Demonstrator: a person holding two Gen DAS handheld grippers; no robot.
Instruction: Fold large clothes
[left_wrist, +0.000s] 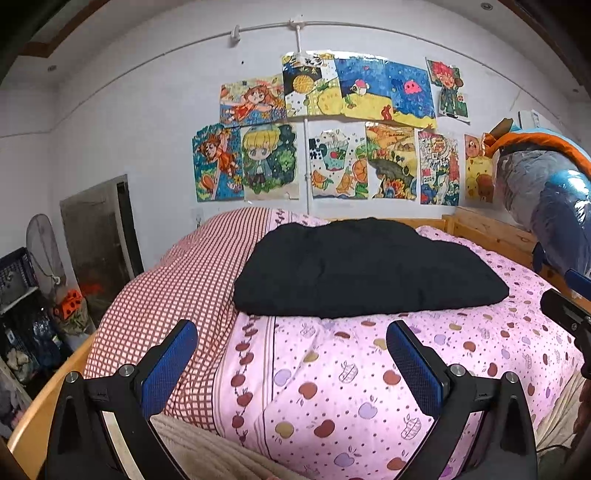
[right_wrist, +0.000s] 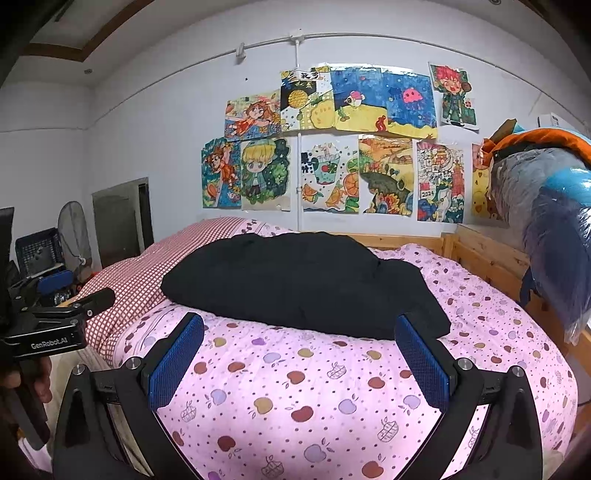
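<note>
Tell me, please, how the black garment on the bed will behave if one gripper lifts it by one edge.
The black garment looks soft and folded, so it would probably droop and unfold. It seems thick, likely fairly heavy. The quilt beneath may drag.

The garment (left_wrist: 369, 267) (right_wrist: 306, 284) is black and folded into a thick, roughly rectangular bundle with soft, rounded edges. It lies flat on the bed, ahead of both grippers and untouched by either, its near edge just beyond their fingertips.

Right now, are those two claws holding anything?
Left gripper: open, holding nothing.
Right gripper: open, holding nothing; the black garment lies apart.
</note>
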